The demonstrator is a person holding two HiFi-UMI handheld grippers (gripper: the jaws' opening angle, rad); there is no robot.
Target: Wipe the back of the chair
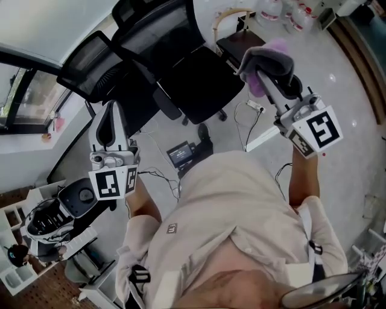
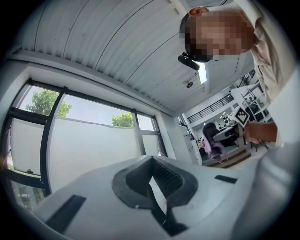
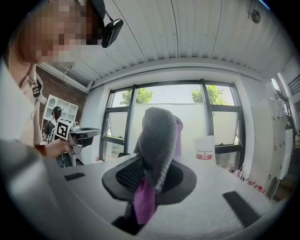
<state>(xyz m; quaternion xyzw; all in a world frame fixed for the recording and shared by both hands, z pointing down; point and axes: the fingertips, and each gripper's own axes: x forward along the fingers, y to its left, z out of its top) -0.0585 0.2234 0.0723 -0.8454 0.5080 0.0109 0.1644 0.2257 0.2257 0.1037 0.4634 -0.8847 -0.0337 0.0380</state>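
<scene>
A black mesh office chair stands ahead of me, its back (image 1: 154, 36) upright and its seat (image 1: 202, 81) facing me. My right gripper (image 1: 265, 66) is held up to the right of the seat, shut on a grey and purple cloth (image 1: 268, 60) that drapes over its jaws. The same cloth (image 3: 157, 140) fills the middle of the right gripper view, pinched in that gripper (image 3: 150, 178). My left gripper (image 1: 110, 117) is low on the left, apart from the chair, jaws together and holding nothing. The left gripper (image 2: 157, 187) looks up at windows and ceiling.
A second black mesh chair (image 1: 99, 66) stands left of the first. On the floor lie a power strip (image 1: 256, 107), cables and a black device (image 1: 181, 154). White bottles (image 1: 271, 9) stand at the back, white shelves (image 1: 18, 265) at lower left.
</scene>
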